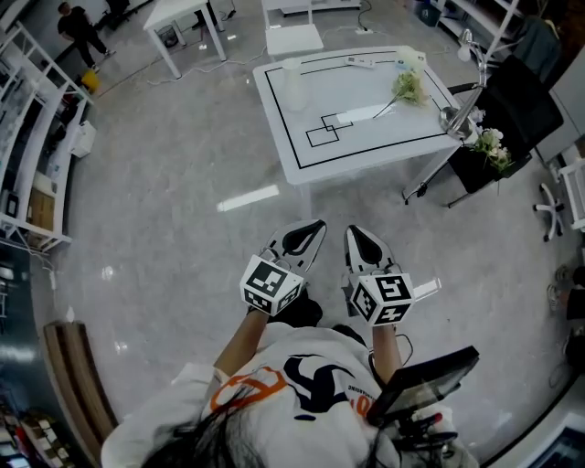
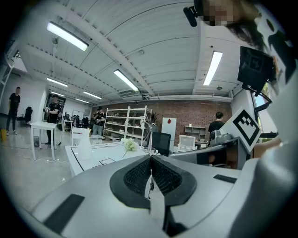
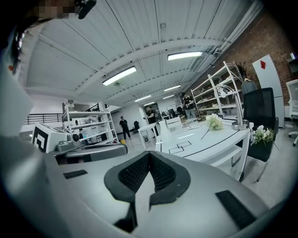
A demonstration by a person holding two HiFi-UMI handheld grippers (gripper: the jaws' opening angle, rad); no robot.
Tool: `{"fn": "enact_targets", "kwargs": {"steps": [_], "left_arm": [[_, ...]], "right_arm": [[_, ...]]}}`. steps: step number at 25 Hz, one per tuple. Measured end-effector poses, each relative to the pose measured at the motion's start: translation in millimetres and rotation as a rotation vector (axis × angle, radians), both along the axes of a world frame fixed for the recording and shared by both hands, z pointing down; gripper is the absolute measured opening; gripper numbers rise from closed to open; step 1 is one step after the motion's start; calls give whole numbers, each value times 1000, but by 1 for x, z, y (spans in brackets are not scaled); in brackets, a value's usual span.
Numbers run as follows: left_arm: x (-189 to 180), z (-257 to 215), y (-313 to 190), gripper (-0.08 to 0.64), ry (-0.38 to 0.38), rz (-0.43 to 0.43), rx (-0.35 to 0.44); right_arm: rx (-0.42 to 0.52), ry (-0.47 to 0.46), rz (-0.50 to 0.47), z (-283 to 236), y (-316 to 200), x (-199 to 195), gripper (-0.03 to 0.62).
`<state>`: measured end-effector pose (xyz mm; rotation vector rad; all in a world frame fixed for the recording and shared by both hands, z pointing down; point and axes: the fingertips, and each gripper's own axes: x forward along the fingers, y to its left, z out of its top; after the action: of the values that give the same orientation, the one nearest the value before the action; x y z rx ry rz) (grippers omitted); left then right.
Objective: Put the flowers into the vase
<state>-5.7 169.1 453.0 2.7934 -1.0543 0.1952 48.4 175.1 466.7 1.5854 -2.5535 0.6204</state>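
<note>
A bunch of white flowers [image 1: 409, 87] lies on the right part of the white table [image 1: 366, 137], which is marked with black lines. A pale translucent vase [image 1: 293, 89] stands upright on the table's left part. Both grippers hang over the floor, well short of the table, held side by side. My left gripper [image 1: 306, 239] is shut with nothing in it, and so is my right gripper [image 1: 364, 245]. The left gripper view shows the shut jaws [image 2: 150, 158], the vase [image 2: 85, 145] and flowers [image 2: 130, 145] far ahead. In the right gripper view the flowers [image 3: 214, 122] lie beyond the shut jaws [image 3: 149, 155].
A black chair [image 1: 526, 114] with a second flower bunch [image 1: 491, 144] on it stands right of the table, beside a desk lamp [image 1: 462, 110]. Shelving [image 1: 37, 137] lines the left wall, a wooden bench [image 1: 78, 384] sits at lower left, and more white tables [image 1: 183, 18] stand beyond.
</note>
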Motion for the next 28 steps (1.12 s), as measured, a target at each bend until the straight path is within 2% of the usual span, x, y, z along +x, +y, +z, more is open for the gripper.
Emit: {"fn": "enact_targets", "kwargs": {"steps": [9, 16, 28], "left_arm": [[-21, 0, -49, 11, 15, 80, -17], [-25, -2, -69, 11, 27, 122, -3], [5, 13, -92, 11, 37, 199, -48]], "right_arm": [[-18, 18, 49, 0, -55, -24, 12], [-26, 31, 98, 1, -75, -28, 12], [-56, 40, 160, 10, -98, 2, 14]]}}
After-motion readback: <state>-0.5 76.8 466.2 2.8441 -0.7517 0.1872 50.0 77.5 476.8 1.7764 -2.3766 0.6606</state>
